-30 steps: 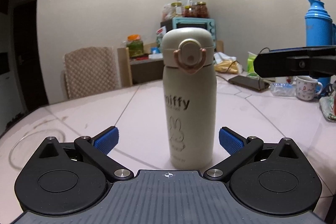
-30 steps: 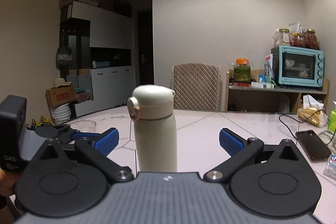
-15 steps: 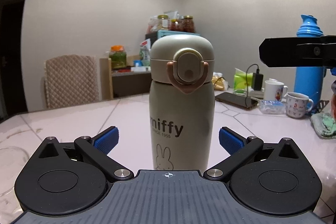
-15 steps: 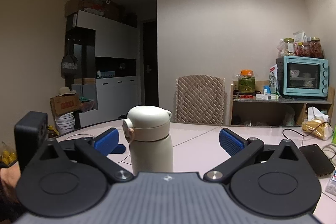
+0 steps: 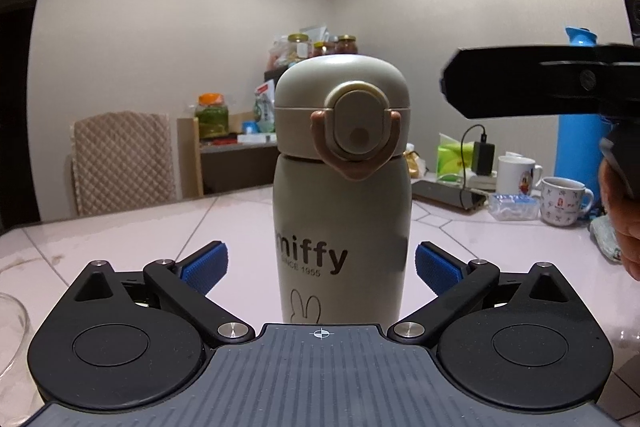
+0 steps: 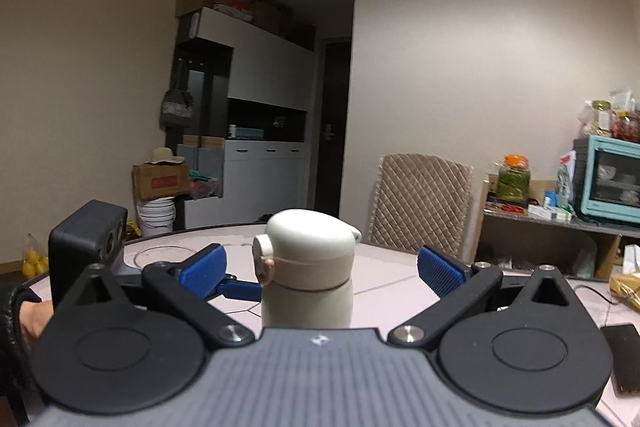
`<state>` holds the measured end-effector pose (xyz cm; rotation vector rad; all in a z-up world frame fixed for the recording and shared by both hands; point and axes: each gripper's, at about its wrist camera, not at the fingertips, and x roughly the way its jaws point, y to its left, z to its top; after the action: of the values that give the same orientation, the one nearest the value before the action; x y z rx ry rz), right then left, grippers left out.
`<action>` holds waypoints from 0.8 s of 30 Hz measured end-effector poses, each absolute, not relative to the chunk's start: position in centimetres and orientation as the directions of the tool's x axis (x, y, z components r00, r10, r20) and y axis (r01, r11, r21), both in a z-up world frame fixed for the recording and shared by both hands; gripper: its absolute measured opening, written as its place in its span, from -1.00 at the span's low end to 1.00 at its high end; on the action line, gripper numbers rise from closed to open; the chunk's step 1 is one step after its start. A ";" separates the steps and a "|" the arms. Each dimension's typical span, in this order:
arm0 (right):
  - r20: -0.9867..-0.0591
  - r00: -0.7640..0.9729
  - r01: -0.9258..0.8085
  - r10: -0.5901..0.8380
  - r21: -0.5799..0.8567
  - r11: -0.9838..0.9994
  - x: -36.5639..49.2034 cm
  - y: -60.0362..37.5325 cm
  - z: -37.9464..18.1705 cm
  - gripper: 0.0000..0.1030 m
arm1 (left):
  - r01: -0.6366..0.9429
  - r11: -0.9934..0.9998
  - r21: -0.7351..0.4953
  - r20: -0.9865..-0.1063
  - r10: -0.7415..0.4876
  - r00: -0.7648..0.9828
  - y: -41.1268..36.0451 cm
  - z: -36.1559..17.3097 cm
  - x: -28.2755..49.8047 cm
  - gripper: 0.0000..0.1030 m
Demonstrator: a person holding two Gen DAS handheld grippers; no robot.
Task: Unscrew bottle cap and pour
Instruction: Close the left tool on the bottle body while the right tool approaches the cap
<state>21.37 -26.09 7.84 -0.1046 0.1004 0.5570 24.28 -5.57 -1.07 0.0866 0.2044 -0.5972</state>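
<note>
Fingers of the left gripper are spread wide on either side of the cream bottle, not touching it; the bottle stands upright on the pale table and fills more of the left wrist view than it did half a second ago, so the gripper has come nearer. The right gripper is likewise spread, and has risen to the level of the bottle cap, which now sits between its blue pads without contact. From the left wrist view that gripper's black arm now reaches in from the right, level with the cap, closer than before.

One bottle, cap still on; its contents cannot be seen. Far right on the table stand two mugs, insides hidden, and one blue thermos. A glass bowl shows only as a rim at the near left, seemingly empty. On the far shelf sits one orange-lidded jar of green contents beside one teal oven. One quilted chair stands behind the table.
</note>
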 end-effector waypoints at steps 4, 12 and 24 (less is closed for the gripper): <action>-0.109 0.823 -0.566 0.557 -0.091 0.819 21.4 -25.8 7.9 1.00 | 0.580 0.814 0.033 -0.211 -0.562 0.800 -6.2 -1.2 24.3 0.98; -0.112 0.810 -0.586 0.576 -0.104 0.804 20.9 -25.6 7.5 1.00 | 0.580 0.814 0.023 -0.196 -0.565 0.801 -6.7 -1.4 24.4 0.83; -0.113 0.804 -0.593 0.583 -0.099 0.799 21.4 -25.2 7.3 1.00 | 0.579 0.815 0.008 -0.169 -0.570 0.804 -6.5 -1.0 24.2 0.69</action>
<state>21.38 -25.24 7.32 -0.1319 0.0783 0.6321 24.23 -6.46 -0.97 0.0599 0.1618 -0.6155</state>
